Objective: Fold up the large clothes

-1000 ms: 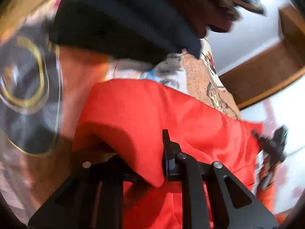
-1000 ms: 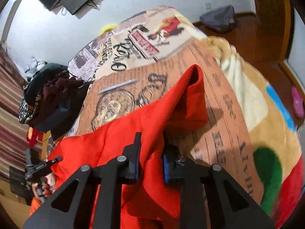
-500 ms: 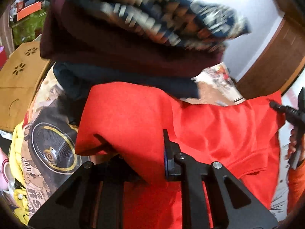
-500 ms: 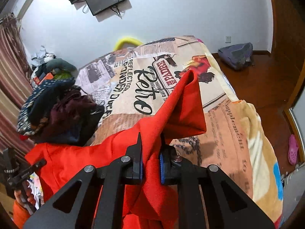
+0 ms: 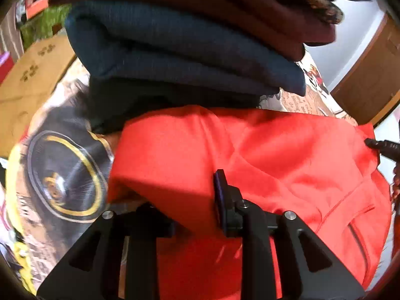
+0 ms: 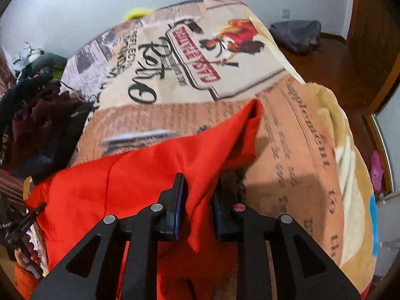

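Note:
A large red garment (image 5: 275,155) is stretched between my two grippers over the printed bedspread (image 6: 295,150). My left gripper (image 5: 185,200) holds one corner; the cloth drapes over its left finger and hides it. My right gripper (image 6: 197,200) has the other corner (image 6: 200,165) between its jaws, which stand slightly apart, with a peak of cloth standing up beyond it. The right gripper's tip shows at the right edge of the left wrist view (image 5: 382,147), and the left gripper at the lower left of the right wrist view (image 6: 22,227).
A stack of folded dark clothes (image 5: 190,50) lies right behind the red garment, seen also in the right wrist view (image 6: 42,125). A cardboard box (image 5: 30,75) stands at the left. A grey bag (image 6: 297,35) lies on the wooden floor beyond the bed.
Both grippers have dropped lower and forward with the red garment. The left one has come closer to the folded stack. The right jaws now stand wider around the cloth.

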Motion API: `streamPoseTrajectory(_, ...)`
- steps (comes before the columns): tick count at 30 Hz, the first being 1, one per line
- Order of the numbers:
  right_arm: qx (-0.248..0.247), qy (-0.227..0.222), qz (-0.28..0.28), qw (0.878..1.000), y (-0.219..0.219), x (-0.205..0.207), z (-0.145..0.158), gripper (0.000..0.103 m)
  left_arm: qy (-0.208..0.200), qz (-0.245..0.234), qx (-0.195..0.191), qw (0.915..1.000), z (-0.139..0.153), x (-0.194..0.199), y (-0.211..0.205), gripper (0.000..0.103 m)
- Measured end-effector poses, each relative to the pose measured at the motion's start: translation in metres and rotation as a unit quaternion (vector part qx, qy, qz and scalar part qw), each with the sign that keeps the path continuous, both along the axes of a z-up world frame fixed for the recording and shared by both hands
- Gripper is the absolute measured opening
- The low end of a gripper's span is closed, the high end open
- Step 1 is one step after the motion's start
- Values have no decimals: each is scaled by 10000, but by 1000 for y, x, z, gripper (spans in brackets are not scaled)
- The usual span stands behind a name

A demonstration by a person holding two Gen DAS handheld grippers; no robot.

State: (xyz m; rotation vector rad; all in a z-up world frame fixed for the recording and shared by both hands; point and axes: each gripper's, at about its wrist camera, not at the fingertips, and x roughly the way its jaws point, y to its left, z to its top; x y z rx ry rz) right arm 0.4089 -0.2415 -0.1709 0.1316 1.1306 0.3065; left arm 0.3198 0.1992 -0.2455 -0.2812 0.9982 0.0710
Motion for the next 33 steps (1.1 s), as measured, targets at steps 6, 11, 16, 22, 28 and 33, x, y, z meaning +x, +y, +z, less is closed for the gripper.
streamPoseTrajectory(6,-271,-326,220,9989,-5,-33,35,22,-108,75,345,9993,28,-25,-3,24)
streamPoseTrajectory(11,-382,-969,483,9934,-8,-84,77,60,-302,85,829,9961,60,-48,-14,34)
streamPoseTrajectory(16,-421,-1333,552,9886,-14,-126,101,76,-532,217,955,9938,89,-84,-20,70)
streamPoseTrajectory(22,-409,-1450,875,9847,-21,-165,99,76,-191,188,555,9981,90,-119,-10,89)
streamPoseTrajectory(28,-381,-1264,985,9863,-29,-191,75,76,318,27,178,9993,54,-146,-5,89)
streamPoseTrajectory(33,117,-688,683,9952,-40,-198,42,76,813,29,-477,9955,9,-167,-2,89)
